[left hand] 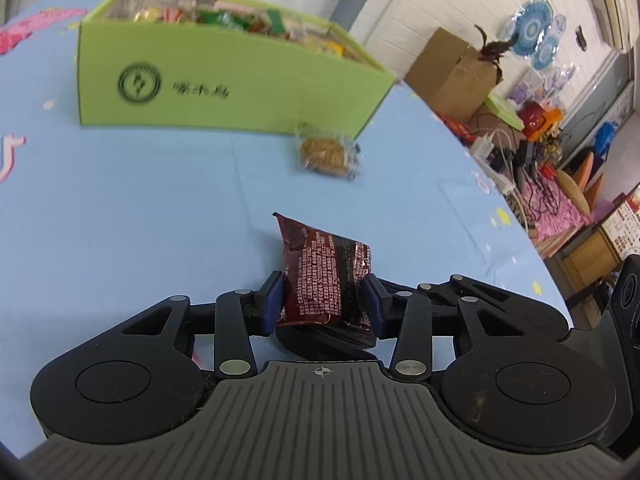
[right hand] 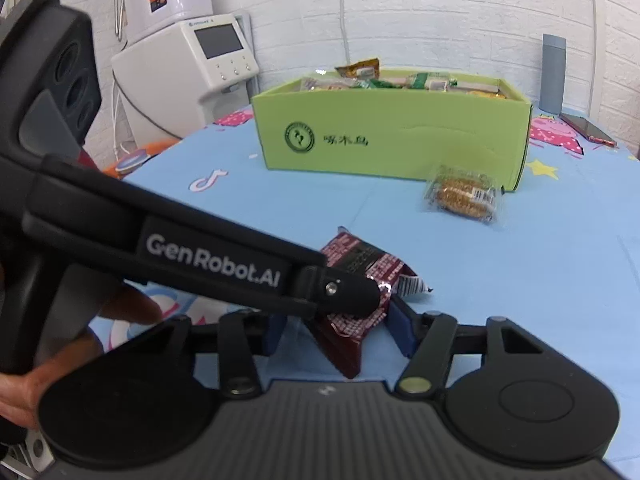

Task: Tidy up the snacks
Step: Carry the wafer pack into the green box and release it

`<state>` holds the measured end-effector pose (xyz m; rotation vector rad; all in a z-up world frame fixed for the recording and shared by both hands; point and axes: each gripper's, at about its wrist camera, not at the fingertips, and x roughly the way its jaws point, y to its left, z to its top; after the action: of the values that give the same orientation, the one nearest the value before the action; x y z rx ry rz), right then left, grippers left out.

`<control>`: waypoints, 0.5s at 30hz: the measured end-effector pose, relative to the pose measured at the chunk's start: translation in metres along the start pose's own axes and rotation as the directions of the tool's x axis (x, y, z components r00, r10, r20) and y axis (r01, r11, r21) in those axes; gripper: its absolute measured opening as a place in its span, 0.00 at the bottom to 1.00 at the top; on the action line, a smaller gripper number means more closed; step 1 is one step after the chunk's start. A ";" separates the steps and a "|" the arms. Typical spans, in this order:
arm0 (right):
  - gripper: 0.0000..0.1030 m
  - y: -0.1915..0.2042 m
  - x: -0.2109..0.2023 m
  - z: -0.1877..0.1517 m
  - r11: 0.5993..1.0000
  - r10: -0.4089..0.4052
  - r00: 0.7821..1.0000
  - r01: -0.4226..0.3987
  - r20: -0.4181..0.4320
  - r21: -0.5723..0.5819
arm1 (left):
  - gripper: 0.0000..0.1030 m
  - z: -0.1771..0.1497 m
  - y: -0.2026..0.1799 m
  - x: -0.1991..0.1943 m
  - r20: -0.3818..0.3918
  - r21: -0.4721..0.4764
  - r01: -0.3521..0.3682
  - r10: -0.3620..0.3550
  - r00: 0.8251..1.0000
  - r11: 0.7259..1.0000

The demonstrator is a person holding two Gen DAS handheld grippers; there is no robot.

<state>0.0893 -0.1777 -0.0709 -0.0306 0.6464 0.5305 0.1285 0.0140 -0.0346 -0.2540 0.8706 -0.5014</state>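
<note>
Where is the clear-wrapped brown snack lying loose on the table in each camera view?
Left wrist view: the clear-wrapped snack lies right of centre, in the upper half, near the right front corner of the green box.
Right wrist view: the snack lies right of centre, just above the middle, again before the box's right front corner.
Shared landmark: the green box with its round logo.
</note>
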 end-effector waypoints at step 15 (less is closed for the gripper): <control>0.64 -0.069 0.051 0.168 0.989 -0.038 0.980 0.065 0.195 -0.130 | 0.27 0.201 -0.012 0.036 0.185 0.056 -0.044 0.033 0.982 0.997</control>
<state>0.2519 -0.1820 0.0247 -0.1230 0.4186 0.5194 0.3007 -0.0125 0.0721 -0.2251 0.6779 -0.4593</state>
